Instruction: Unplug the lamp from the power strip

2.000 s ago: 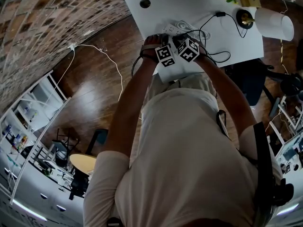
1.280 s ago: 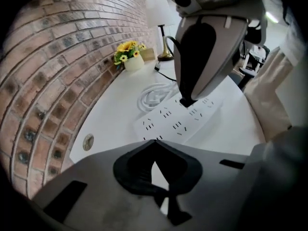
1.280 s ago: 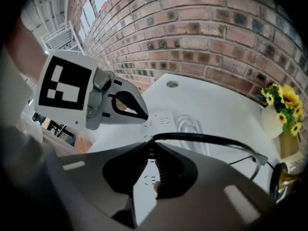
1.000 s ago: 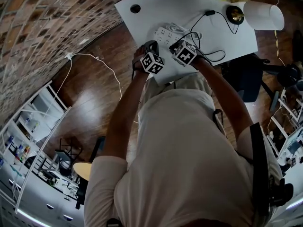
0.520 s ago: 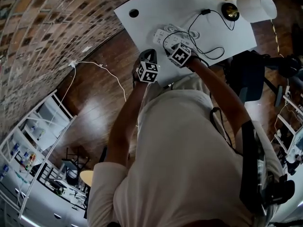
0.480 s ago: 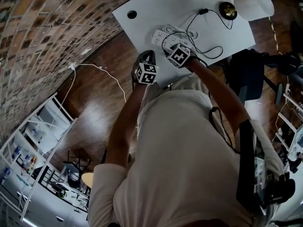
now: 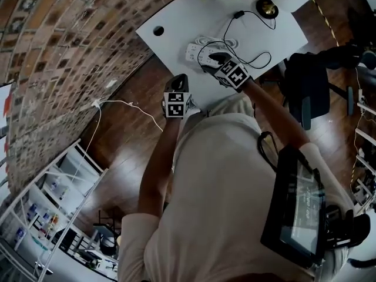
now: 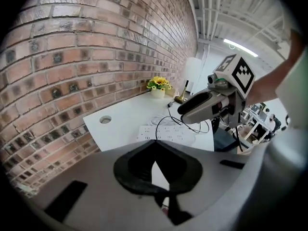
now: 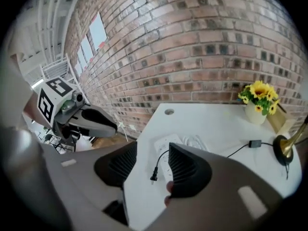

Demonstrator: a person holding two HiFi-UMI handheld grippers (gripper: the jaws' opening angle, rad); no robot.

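Head view, right gripper: I see it low over the white table, its tips right at the power strip.
Head view, left gripper: off the table's near edge, well apart from the right one.
Head view, lamp: far beyond the right gripper, at the table's back corner.
Left gripper view, jaws: pressed together at the tips, with nothing between them.
Left gripper view, power strip: straight ahead of the tips on the table, with the right gripper above it, to the right.
Right gripper view, jaws: wide apart, gripping nothing.
Right gripper view, plug: in the gap, touching neither jaw, just beside the strip, with its prongs bare and out of it. I cannot tell whether it hangs or lies on the table.
Right gripper view, cord: runs up from the plug and behind the right-hand jaw.
Right gripper view, flowers: far ahead to the right, by the brick wall.
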